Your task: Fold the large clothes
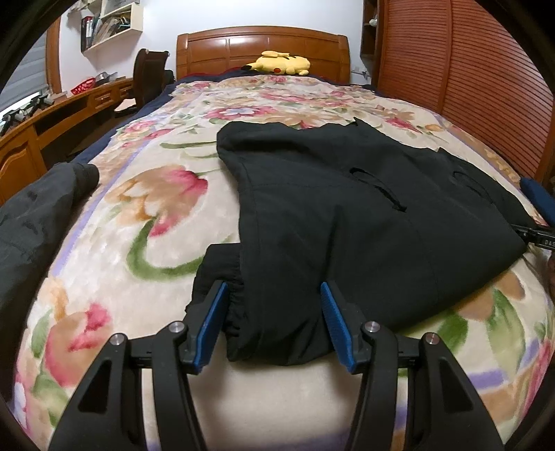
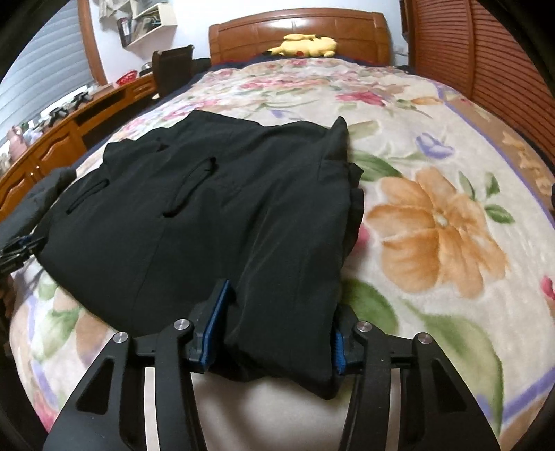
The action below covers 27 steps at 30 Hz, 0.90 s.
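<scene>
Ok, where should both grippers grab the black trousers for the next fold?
Grip the black trousers at their near edge, coming in low from the foot of the bed: left gripper and right gripper already straddle its two corners, jaws open.

Wooden headboard [image 1: 262, 47], curved desk [image 1: 52, 114], louvered wardrobe [image 1: 461, 79].

Black garment [image 2: 208, 208]: laid folded on the floral blanket [image 2: 433, 215], toward the bed's left side, its near hem at the foot edge. Two slit pockets are seen on its upper face. Right gripper [image 2: 274, 319]: jaws held apart, the near hem lying between the blue pads [image 2: 215, 326], cloth draped over the right one. Left gripper [image 2: 14, 248]: partly seen at the garment's left corner. Yellow plush toy [image 2: 308, 45]: lying against the wooden headboard [image 2: 298, 26]. Wooden desk [image 2: 69, 135]: beside the bed's left edge.
</scene>
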{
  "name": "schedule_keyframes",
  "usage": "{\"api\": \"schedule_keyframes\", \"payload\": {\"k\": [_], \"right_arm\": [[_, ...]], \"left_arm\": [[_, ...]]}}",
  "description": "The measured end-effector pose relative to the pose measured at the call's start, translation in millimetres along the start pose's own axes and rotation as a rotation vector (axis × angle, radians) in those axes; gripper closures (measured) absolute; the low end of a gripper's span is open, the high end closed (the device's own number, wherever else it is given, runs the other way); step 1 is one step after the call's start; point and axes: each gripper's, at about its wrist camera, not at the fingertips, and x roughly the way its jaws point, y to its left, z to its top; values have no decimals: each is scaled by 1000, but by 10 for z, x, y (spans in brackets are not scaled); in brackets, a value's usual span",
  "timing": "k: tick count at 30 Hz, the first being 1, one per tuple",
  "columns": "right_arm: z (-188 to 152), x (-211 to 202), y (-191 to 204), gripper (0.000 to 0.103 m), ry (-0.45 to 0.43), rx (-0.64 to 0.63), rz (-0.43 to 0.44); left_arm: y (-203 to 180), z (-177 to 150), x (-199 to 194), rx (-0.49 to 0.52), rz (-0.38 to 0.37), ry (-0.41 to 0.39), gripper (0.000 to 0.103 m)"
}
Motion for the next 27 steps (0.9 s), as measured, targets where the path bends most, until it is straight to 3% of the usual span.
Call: {"api": "schedule_keyframes", "payload": {"k": [8, 12, 18, 27], "right_arm": [[18, 10, -28, 49, 3, 12, 14], [26, -10, -20, 60, 2, 2, 36], [27, -189, 33, 73, -45, -29, 39], [-156, -589, 162, 74, -32, -75, 26]], "left_arm": [[-88, 22, -44, 41, -19, -17, 84], [-86, 15, -135, 37, -28, -48, 98], [-151, -15, -334, 49, -16, -93, 102], [-226, -339, -973, 51, -56, -152, 102]]}}
